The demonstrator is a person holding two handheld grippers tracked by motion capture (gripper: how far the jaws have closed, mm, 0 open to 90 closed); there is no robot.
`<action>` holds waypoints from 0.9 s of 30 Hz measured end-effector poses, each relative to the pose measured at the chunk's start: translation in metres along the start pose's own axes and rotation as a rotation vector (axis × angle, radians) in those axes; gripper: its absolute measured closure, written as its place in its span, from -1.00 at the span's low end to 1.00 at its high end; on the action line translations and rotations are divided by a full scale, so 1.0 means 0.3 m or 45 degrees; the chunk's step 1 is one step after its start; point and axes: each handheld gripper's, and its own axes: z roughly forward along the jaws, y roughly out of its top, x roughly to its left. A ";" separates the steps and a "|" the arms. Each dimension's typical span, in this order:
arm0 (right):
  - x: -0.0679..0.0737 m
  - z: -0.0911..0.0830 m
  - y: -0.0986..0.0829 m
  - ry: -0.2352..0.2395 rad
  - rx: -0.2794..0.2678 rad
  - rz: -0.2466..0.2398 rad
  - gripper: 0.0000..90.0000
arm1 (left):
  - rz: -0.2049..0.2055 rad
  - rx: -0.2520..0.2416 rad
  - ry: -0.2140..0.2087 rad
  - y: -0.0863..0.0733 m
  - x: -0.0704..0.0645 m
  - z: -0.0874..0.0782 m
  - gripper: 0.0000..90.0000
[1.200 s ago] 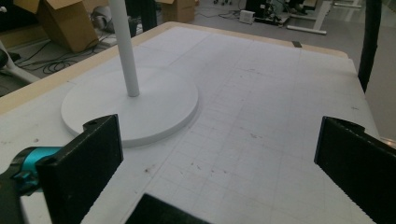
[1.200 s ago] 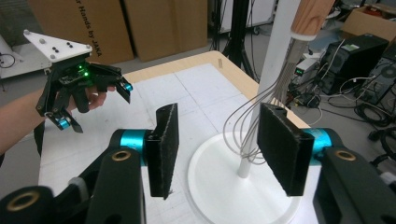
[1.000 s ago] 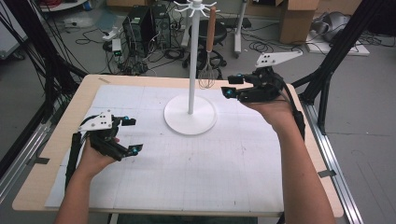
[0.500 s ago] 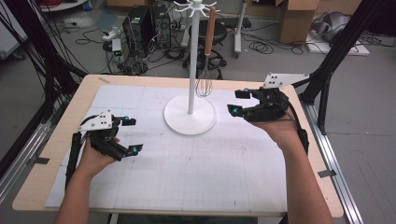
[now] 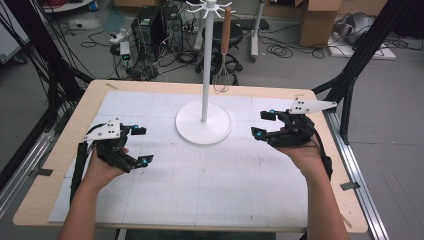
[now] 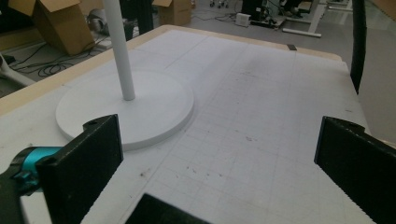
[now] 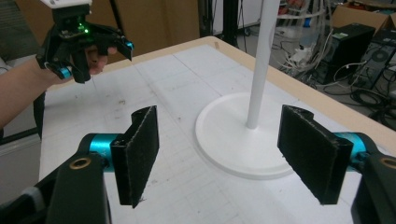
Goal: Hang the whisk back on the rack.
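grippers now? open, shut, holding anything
left gripper: open, holding nothing
right gripper: open, holding nothing

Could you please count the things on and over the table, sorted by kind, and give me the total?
Grippers: 2, the left gripper and the right gripper, both open and holding nothing.
Stands: 1, the white stand on its round base.
Whisks: 1, the whisk hanging by its wooden handle from a hook of the stand.
Mats: 1, the white grid mat.
Total: 5.
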 end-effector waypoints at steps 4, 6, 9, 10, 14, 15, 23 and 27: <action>-0.005 -0.001 -0.029 -0.012 0.011 0.006 -0.38 | 0.001 0.002 0.004 -0.001 0.001 0.002 -0.96; -0.006 -0.005 -0.039 -0.017 0.012 0.020 -0.40 | 0.005 0.004 0.004 0.000 0.001 0.001 -0.96; -0.004 -0.011 -0.051 -0.021 0.016 0.028 -0.41 | 0.002 0.004 0.002 0.000 0.000 0.001 -0.96; -0.003 -0.012 -0.056 -0.021 0.015 0.027 -0.41 | 0.003 0.005 0.002 0.000 0.000 0.001 -0.96; 0.008 -0.011 -0.077 -0.027 0.031 0.030 -0.48 | 0.001 0.003 0.001 0.000 0.000 0.000 -0.96; 0.009 -0.010 -0.080 -0.026 0.033 0.027 -0.48 | 0.003 0.002 0.001 0.000 0.000 0.000 -0.96; 0.025 -0.010 -0.135 -0.040 0.022 0.044 -0.52 | 0.005 -0.002 0.005 0.001 0.000 -0.004 -0.96; 0.031 -0.014 -0.162 -0.054 0.014 0.046 -0.53 | 0.004 0.002 0.005 0.000 0.002 -0.002 -0.96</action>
